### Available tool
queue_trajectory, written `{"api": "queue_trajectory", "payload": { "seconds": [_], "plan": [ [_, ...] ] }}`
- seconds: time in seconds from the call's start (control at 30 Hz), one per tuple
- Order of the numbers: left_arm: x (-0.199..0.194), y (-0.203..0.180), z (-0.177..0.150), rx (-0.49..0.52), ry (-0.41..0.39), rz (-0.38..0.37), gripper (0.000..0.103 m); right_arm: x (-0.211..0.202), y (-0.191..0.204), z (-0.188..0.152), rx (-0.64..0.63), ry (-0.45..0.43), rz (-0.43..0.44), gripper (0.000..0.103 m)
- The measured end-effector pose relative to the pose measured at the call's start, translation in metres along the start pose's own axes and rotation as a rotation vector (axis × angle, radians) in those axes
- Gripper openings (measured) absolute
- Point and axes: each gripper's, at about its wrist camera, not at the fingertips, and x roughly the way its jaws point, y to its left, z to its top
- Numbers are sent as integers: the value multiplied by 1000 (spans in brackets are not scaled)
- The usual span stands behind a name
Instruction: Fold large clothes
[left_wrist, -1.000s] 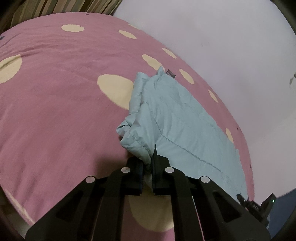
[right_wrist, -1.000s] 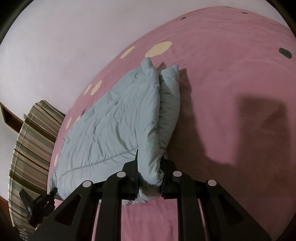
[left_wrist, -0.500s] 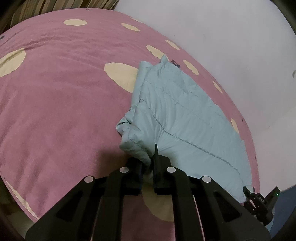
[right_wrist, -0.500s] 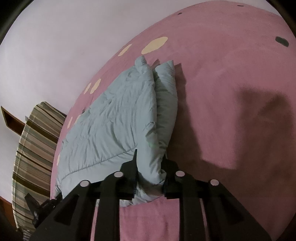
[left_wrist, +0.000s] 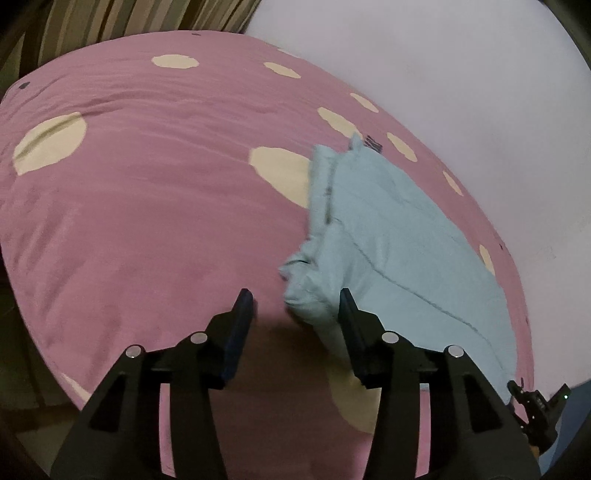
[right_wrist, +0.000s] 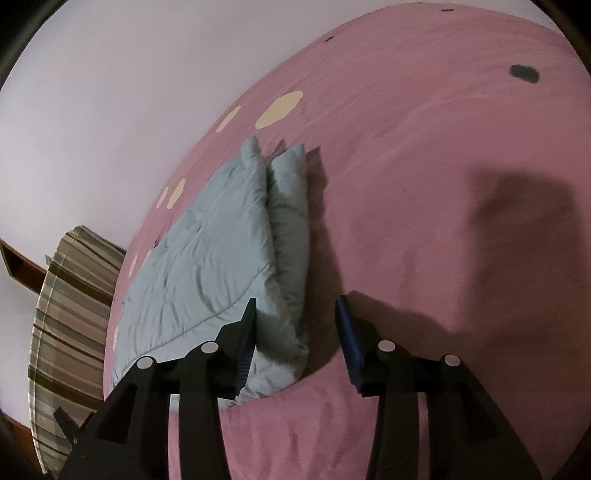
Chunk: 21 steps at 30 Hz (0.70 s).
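A light blue padded garment (left_wrist: 391, 236) lies folded along the far side of a pink bed cover with cream spots (left_wrist: 147, 206). My left gripper (left_wrist: 295, 299) is open, its jaws spread around the garment's near corner without holding it. In the right wrist view the garment (right_wrist: 221, 258) lies folded with a doubled edge on its right. My right gripper (right_wrist: 295, 310) is open, with the garment's near corner between the jaws and the cloth resting on the pink bed cover (right_wrist: 443, 184).
A white wall (left_wrist: 443, 66) runs close behind the bed. A striped curtain (right_wrist: 70, 306) hangs at one end of the bed. The other gripper shows at the lower right of the left wrist view (left_wrist: 535, 402).
Both grippers were shut on the garment's corners and have now opened and let go. The garment has settled flat on the bed.
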Motion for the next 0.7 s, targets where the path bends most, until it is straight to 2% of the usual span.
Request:
{"api": "queue_trajectory", "payload": {
  "seconds": [0.13, 0.23, 0.3, 0.37, 0.47, 0.57, 0.7],
  "plan": [
    [-11, 13, 9, 3, -6, 15, 52, -17, -7, 9, 6, -46, -56, 43],
    [-18, 14, 21, 27, -28, 18, 61, -32, -7, 19, -11, -101, -127, 43],
    [-20, 10, 34, 64, -40, 11, 67, -38, 0, 25, -26, -126, -140, 43],
    [-14, 2, 47, 99, -17, -11, 70, -40, 16, 30, -62, -143, -140, 43],
    [3, -10, 64, 126, 41, -52, 71, -28, 54, 30, -152, -114, -99, 43],
    [22, -23, 77, 151, 101, -83, 71, 0, 100, 20, -260, -40, -58, 43],
    [41, -42, 87, 215, 132, -74, 71, 42, 159, 4, -394, 34, -49, 43]
  ]
}}
